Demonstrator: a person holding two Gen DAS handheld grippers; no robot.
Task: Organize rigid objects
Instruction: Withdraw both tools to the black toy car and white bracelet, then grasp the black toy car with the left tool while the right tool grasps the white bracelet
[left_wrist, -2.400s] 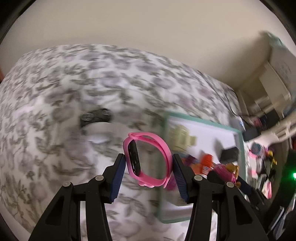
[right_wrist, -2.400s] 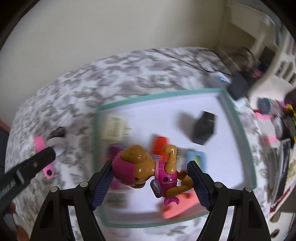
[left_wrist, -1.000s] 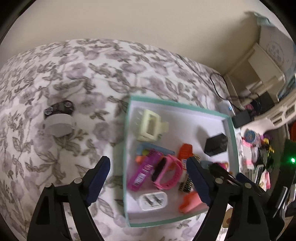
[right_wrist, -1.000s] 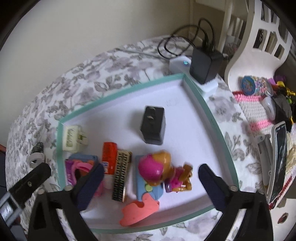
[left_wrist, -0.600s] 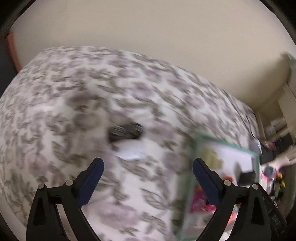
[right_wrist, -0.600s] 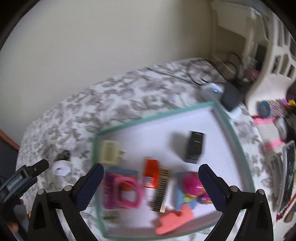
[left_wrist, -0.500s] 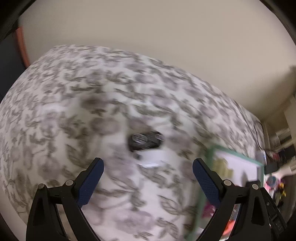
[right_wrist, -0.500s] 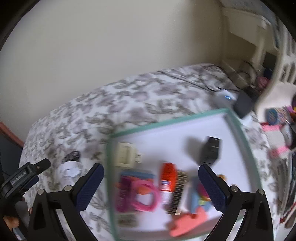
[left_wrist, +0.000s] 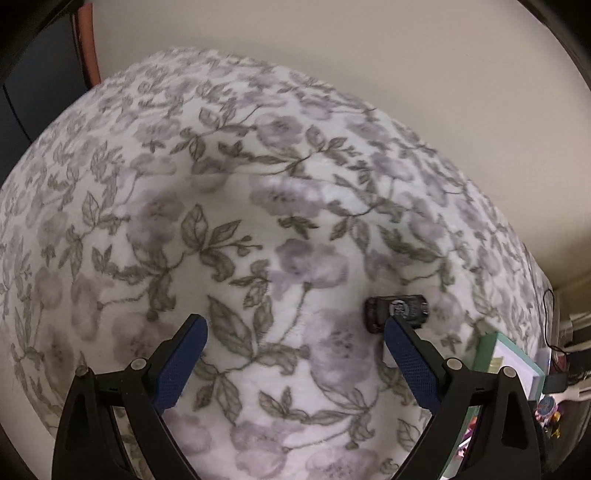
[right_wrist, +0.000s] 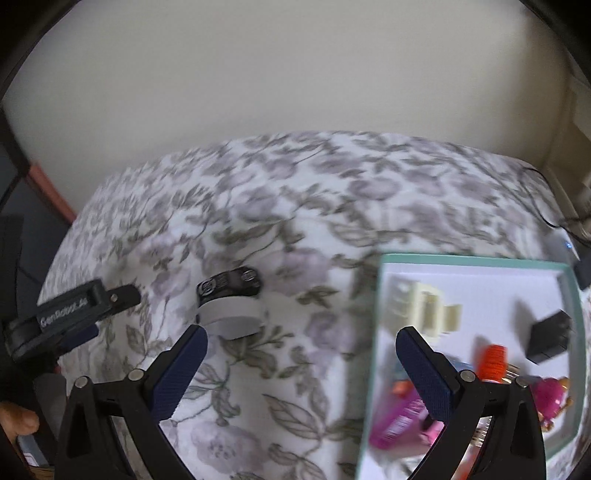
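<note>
Left and right wrist views over a bed covered by a floral blanket (left_wrist: 295, 229). The left gripper (left_wrist: 291, 354) has its jaws wide apart with nothing between them; only blanket shows in the gap. The right gripper (right_wrist: 301, 363) likewise stands with jaws apart and empty.

One item remains outside the container: a small black part with round printed labels (right_wrist: 229, 284), lying on the blanket and touching a white ring-shaped piece (right_wrist: 231, 319) at its 6 o'clock side. In the right wrist view this pair lies at about 10 o'clock from the gap between the jaws, just past the left-hand fingertip. In the left wrist view the black part (left_wrist: 397, 312) sits at about 2 o'clock from the jaw gap, partly hidden by the right-hand finger.

The teal-rimmed tray (right_wrist: 472, 258) lies at 3 o'clock in the right wrist view and already holds a cream plastic clip (right_wrist: 424, 306), a black block (right_wrist: 550, 336), an orange-capped tube (right_wrist: 493, 362), a magenta item (right_wrist: 393, 424) and a pink toy figure (right_wrist: 552, 400).

Judged progress: most objects are sorted; the black-and-white pair appears to be what is left.
</note>
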